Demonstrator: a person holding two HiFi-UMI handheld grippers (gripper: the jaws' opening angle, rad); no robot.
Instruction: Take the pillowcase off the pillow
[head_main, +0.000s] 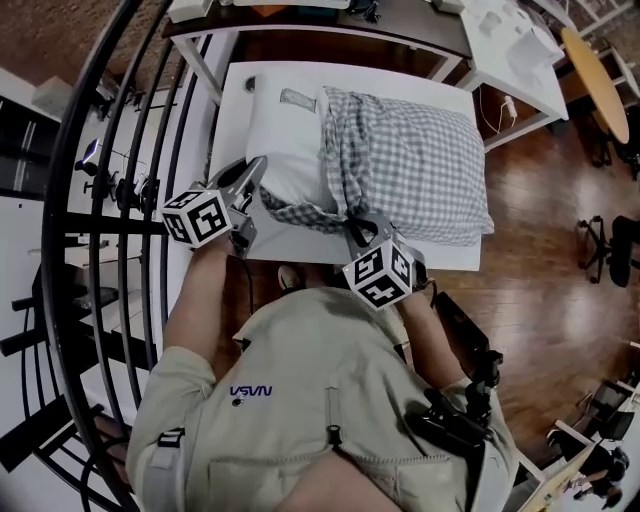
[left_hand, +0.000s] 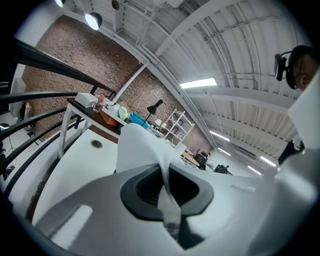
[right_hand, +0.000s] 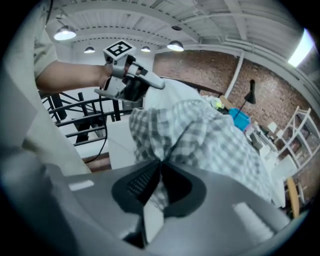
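Observation:
A white pillow (head_main: 285, 150) lies on a white table (head_main: 235, 110), its left end bare. A grey checked pillowcase (head_main: 410, 165) covers its right part, with the open edge bunched near the pillow's middle. My left gripper (head_main: 252, 178) is shut on the bare pillow's near left corner; in the left gripper view white cloth (left_hand: 137, 147) is pinched between the jaws of that gripper (left_hand: 165, 172). My right gripper (head_main: 355, 228) is shut on the pillowcase's near open edge; the right gripper view shows checked cloth (right_hand: 210, 140) caught in this gripper (right_hand: 159, 167), with the left gripper (right_hand: 150, 82) beyond it.
A black metal railing (head_main: 120, 150) runs along the left side. A dark-topped desk (head_main: 300, 30) stands behind the table and another white table (head_main: 510, 50) at the back right. Wooden floor (head_main: 540, 200) and an office chair (head_main: 610, 250) lie to the right.

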